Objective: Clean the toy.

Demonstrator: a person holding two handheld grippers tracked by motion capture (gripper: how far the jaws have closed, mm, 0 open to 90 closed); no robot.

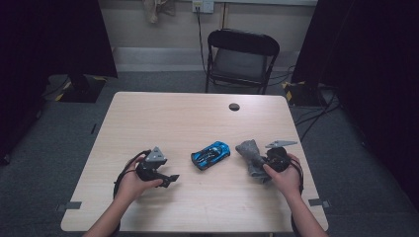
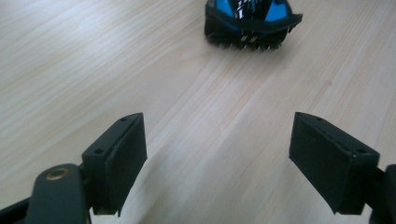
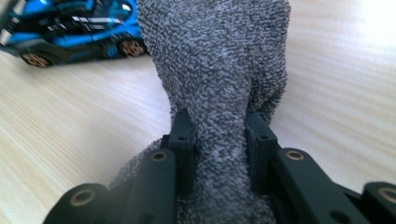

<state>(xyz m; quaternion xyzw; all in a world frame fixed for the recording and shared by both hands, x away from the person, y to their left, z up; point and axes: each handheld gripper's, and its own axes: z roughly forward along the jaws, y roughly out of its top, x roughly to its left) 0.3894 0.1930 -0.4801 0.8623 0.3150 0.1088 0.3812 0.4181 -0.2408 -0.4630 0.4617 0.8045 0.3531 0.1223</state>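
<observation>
Grey terry cloth (image 3: 219,70) is pinched in the right gripper (image 1: 260,165), bunched into a thick neck between the two black fingers (image 3: 183,135), which are drawn in tight on it; its free end flares out ahead, nubbly and soft, resting on the table (image 1: 163,118) near the right edge. Just to the left of it sits a blue toy car (image 1: 211,154) (glossy body with black striping and bronze-coloured wheels), angled at the middle of the table and apart from the cloth. The left gripper (image 1: 170,180) hovers low over the wood to the car's left, its fingers (image 2: 122,156) spread wide with nothing between them, pointing at the car's finned black end.

My reading is that the step in hand is steadying the car so the cloth can wipe it. The next move calls for the left gripper to come up square on the car's narrow end and close gently, since the hard, slick shell could skid on the smooth pale laminate. The cloth is limp and will drag.
</observation>
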